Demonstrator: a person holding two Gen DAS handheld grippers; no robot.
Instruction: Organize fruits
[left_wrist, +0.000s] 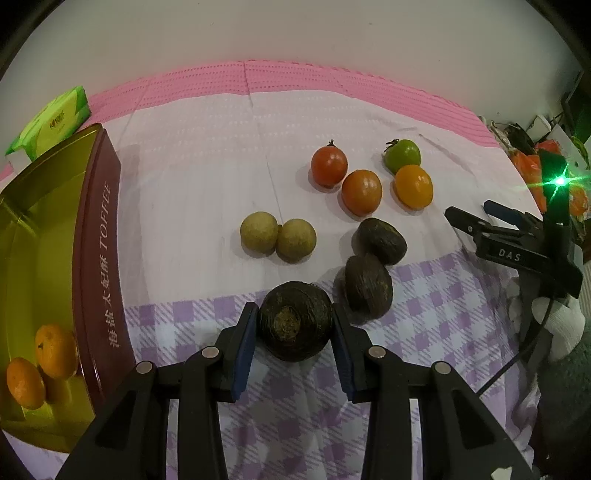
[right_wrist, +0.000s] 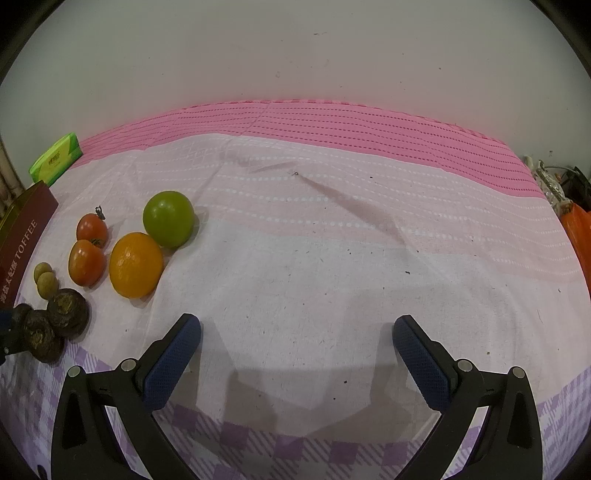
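We see a green tissue pack (left_wrist: 51, 120) at the far left on the pink-and-lilac cloth (left_wrist: 207, 147), a plain white wall (right_wrist: 295, 51) behind, and orange clutter (left_wrist: 532, 166) far right.

Pink-and-lilac-checked cloth (right_wrist: 295, 258), maroon tin (left_wrist: 99, 240), green tomato (right_wrist: 168, 218).

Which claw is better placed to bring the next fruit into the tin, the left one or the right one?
Left, probably. The left claw already has its pads on both sides of a dark brown fruit, and the tin lies on its side. The right claw is open over bare cloth.
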